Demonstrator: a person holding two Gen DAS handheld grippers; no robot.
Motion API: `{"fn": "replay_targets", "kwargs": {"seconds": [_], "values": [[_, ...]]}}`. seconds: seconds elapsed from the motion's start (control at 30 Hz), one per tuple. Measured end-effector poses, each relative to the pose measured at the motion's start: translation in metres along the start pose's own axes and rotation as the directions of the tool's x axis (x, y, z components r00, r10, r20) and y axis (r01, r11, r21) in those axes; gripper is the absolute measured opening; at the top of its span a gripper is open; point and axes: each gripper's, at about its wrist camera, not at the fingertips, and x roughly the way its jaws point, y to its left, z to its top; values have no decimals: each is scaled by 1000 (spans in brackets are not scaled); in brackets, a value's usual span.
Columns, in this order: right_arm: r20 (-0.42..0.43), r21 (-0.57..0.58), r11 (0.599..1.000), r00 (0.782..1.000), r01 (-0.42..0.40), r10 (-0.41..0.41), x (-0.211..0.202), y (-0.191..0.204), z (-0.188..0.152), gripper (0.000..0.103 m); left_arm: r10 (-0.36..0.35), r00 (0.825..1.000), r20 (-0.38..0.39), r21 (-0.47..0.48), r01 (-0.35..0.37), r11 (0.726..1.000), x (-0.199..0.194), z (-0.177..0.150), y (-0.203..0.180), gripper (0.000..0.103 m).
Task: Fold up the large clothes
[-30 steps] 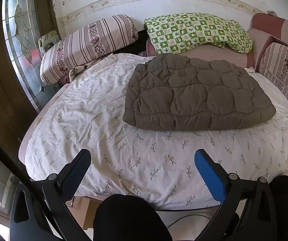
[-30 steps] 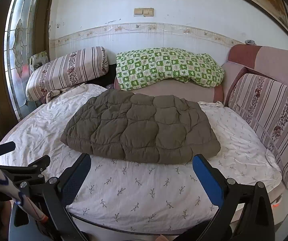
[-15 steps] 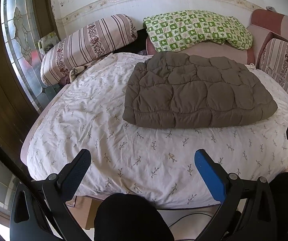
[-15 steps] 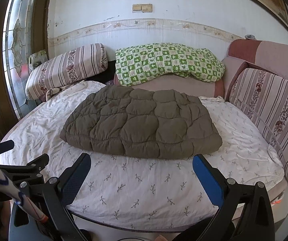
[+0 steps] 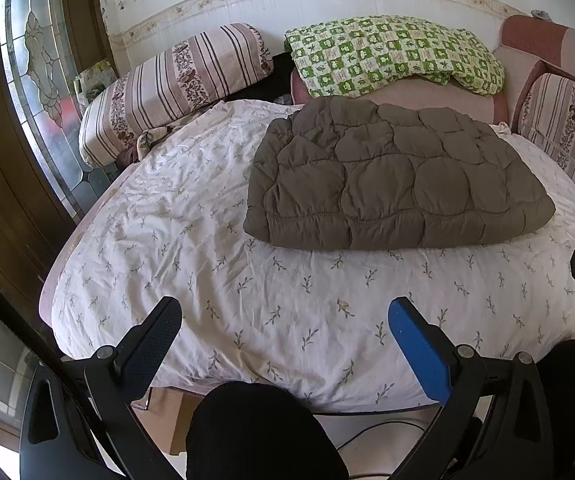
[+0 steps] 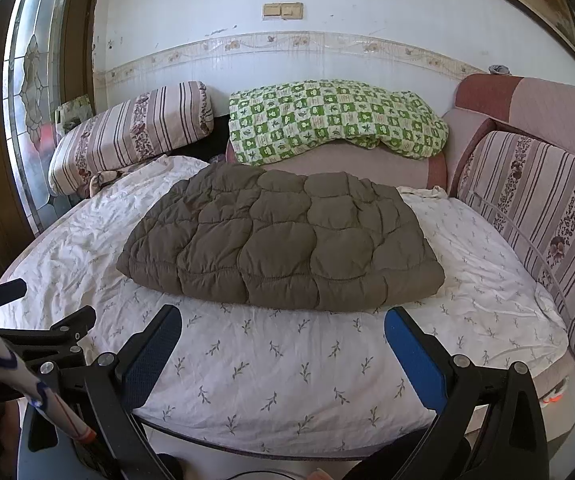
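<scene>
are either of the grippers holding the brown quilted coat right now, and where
Nothing is held. The left gripper and right gripper are both open over the bedsheet, short of the brown quilted coat.

I count one brown quilted coat (image 5: pixel 395 184), folded on one bed sheet with small leaf prints (image 5: pixel 247 312). There are two striped cushions, one at the left (image 5: pixel 175 84) and one at the right (image 6: pixel 535 216), and one green checked blanket (image 6: pixel 327 120). I hold two grippers, my left one (image 5: pixel 283 320) and my right one (image 6: pixel 283 324), and each has two fingers.
</scene>
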Motion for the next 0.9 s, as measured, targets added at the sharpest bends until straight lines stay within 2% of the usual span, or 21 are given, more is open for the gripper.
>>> {"fn": "replay_targets", "kwargs": {"seconds": [0.6, 0.9], "values": [[-9, -1, 1000, 1000, -4, 4, 1, -2, 0, 103, -1, 1000, -2, -1, 1, 1000, 0, 0, 1, 103], [25, -5, 1000, 1000, 6, -6, -15, -2, 1, 103, -4, 1000, 31, -4, 4, 1000, -14, -4, 5, 103]]}}
